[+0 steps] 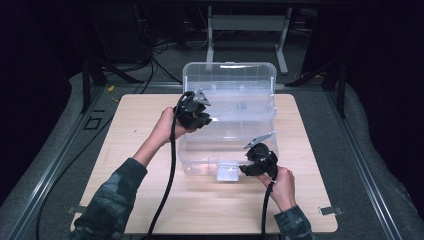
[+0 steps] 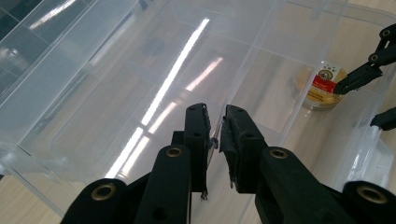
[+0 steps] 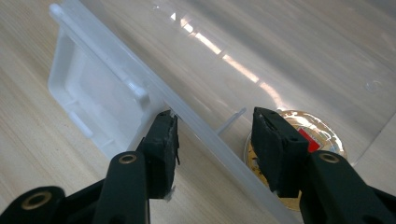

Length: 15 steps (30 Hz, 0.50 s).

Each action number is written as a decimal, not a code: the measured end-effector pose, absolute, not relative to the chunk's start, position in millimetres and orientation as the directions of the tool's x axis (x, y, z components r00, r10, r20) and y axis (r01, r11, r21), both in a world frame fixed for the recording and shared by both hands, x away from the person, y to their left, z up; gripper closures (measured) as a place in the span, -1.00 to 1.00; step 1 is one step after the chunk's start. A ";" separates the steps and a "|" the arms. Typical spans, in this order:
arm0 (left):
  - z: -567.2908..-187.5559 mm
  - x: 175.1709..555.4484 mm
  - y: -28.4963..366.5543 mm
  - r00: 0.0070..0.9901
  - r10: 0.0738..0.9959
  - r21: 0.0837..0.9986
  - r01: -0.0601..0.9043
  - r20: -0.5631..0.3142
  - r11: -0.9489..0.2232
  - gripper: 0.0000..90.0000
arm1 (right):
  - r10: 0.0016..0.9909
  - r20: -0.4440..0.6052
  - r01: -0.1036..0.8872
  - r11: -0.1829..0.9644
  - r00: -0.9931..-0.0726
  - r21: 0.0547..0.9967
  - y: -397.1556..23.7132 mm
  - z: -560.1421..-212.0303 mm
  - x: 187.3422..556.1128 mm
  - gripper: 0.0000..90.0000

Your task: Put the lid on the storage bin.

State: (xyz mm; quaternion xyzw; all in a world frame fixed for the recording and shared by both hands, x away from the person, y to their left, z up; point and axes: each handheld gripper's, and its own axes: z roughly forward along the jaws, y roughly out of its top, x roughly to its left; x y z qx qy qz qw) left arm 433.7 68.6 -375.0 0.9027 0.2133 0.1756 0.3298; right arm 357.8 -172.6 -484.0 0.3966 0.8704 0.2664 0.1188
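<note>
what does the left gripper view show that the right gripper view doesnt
Left gripper view alone: the left claw, jaws nearly together on a thin clear wall of the clear plastic box, the box's ribbed lid panel, and the other claw's black tips at the far right.

Right gripper view alone: the right claw, jaws apart and straddling the box's front rim, one outside and one inside, plus the white latch and the bare wooden table.

Both: the clear box and the round gold disc with a red label lying inside it.
</note>
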 end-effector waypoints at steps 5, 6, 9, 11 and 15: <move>-376.8 429.6 67.7 0.844 0.501 0.672 0.261 0.190 -0.693 0.77 | 0.753 0.004 0.626 0.545 -0.658 0.558 -172.6 -484.0 357.9 0.14; -377.0 429.1 68.0 0.846 0.500 0.672 0.262 0.186 -0.693 0.77 | 0.752 0.004 0.626 0.545 -0.659 0.558 -172.7 -484.0 358.0 0.14; -377.5 427.3 68.9 0.848 0.499 0.673 0.264 0.181 -0.691 0.77 | 0.752 0.005 0.626 0.545 -0.660 0.558 -172.9 -484.1 358.1 0.14; -377.5 425.9 69.0 0.846 0.502 0.671 0.267 0.181 -0.692 0.76 | 0.752 0.007 0.627 0.545 -0.659 0.557 -173.1 -484.2 358.1 0.14; -379.1 422.3 68.2 0.841 0.508 0.673 0.269 0.184 -0.689 0.75 | 0.752 0.018 0.630 0.539 -0.659 0.559 -174.6 -485.1 358.9 0.12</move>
